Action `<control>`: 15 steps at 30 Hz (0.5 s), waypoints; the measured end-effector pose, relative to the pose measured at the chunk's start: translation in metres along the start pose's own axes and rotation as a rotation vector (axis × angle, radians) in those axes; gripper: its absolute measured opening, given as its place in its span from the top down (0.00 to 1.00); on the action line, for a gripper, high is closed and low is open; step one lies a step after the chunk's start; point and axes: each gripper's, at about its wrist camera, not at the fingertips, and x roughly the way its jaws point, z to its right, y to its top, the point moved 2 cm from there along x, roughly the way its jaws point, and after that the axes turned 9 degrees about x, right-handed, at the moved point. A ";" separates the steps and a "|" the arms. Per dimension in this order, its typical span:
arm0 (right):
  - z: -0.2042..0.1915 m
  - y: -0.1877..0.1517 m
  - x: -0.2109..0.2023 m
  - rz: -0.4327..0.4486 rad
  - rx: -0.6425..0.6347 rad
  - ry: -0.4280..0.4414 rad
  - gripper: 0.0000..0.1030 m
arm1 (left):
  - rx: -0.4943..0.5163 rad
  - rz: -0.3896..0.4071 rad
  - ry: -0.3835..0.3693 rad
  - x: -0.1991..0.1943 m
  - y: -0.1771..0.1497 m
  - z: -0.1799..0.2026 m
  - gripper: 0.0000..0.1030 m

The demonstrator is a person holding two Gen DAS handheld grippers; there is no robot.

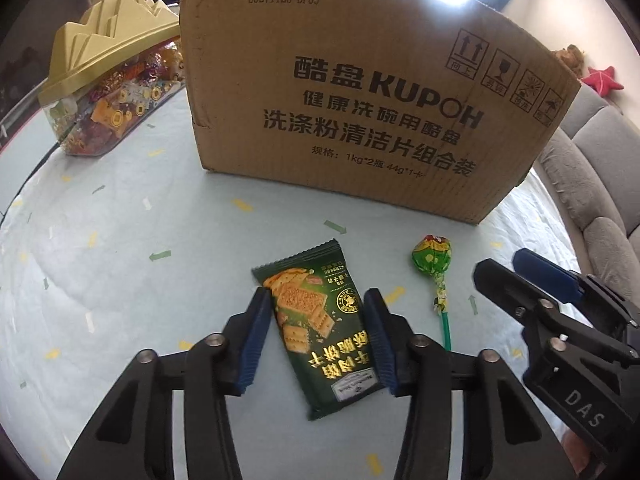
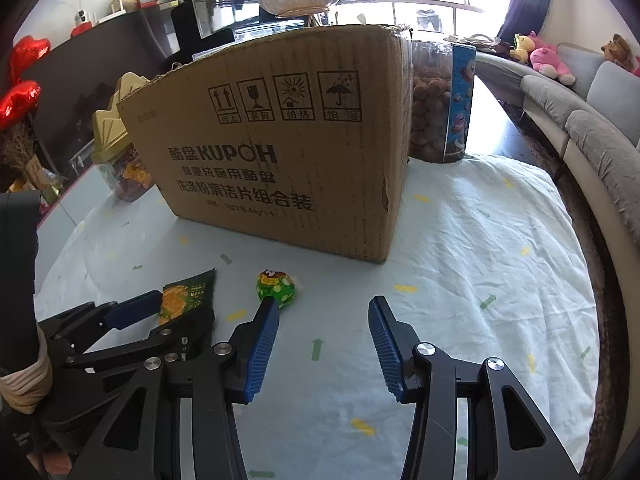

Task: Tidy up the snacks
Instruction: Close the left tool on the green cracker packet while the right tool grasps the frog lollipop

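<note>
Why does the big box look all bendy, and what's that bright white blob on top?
Left wrist view: the fisheye lens bows the cardboard box, and window glare whites out the spot above its top edge. Right wrist view: the box bulges too, the windows behind are washed out, and the corners go dark.

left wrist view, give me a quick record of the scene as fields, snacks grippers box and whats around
surface: table under a pale confetti-print cloth
biscuit packet: dark green biscuit packet lying flat, between the left gripper fingers
left gripper state: pads at the packet's edges, grip not certain
lollipop: green-wrapped lollipop flat, right of the packet
right gripper: right gripper open, nothing between its fingers, lollipop by its left finger
box: KUPOH cardboard box behind the snacks
jar: gold-lidded candy jar left of the box
</note>
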 end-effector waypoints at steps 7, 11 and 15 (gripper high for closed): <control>-0.016 0.001 0.014 -0.030 -0.015 0.011 0.57 | -0.003 0.003 -0.052 -0.001 0.007 -0.018 0.72; -0.023 0.002 0.025 -0.056 -0.008 0.015 0.58 | 0.021 -0.002 -0.053 0.000 0.011 -0.027 0.82; -0.027 0.002 0.031 -0.064 -0.004 0.004 0.59 | 0.051 -0.018 -0.020 -0.008 0.010 -0.019 0.42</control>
